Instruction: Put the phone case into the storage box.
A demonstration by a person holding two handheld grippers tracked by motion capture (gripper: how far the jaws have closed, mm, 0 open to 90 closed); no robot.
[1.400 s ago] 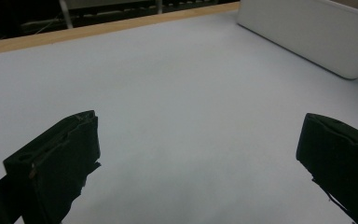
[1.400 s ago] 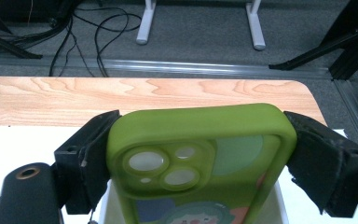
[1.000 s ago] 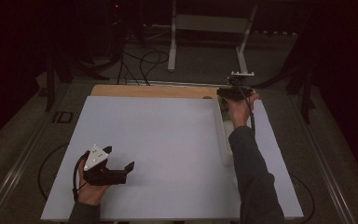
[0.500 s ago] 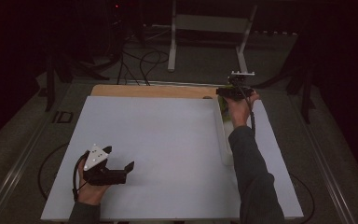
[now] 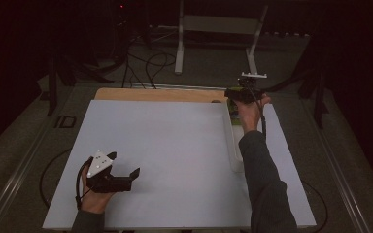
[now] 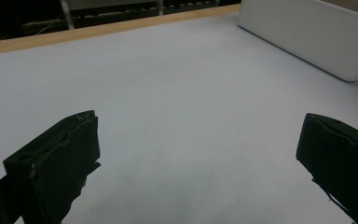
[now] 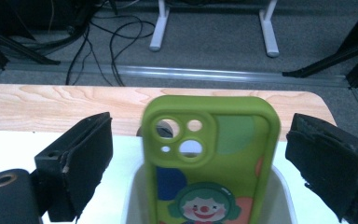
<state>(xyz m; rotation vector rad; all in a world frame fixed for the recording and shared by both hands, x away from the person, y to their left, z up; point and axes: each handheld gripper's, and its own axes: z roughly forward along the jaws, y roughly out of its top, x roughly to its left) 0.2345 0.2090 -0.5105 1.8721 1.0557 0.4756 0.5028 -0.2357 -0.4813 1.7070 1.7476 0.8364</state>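
A green phone case (image 7: 214, 158) with a clown picture stands upright in the far end of a long white tray (image 7: 283, 193). My right gripper (image 7: 200, 123) is open. Its jaws have just been opening, and the case stands between them with a gap on each side. In the high view this right gripper (image 5: 234, 97) is at the tray's far end (image 5: 235, 150), above the green case (image 5: 232, 108). My left gripper (image 5: 133, 178) rests low over the white mat (image 5: 175, 145) at the front left. Nothing is between the wide-apart jaws of the left gripper (image 6: 198, 123).
The wooden table edge (image 5: 160, 94) shows beyond the mat. The tray's side wall (image 6: 307, 35) lies to the right of the left gripper. Cables (image 7: 98, 32) and white stand legs (image 7: 161, 23) are on the floor past the table.
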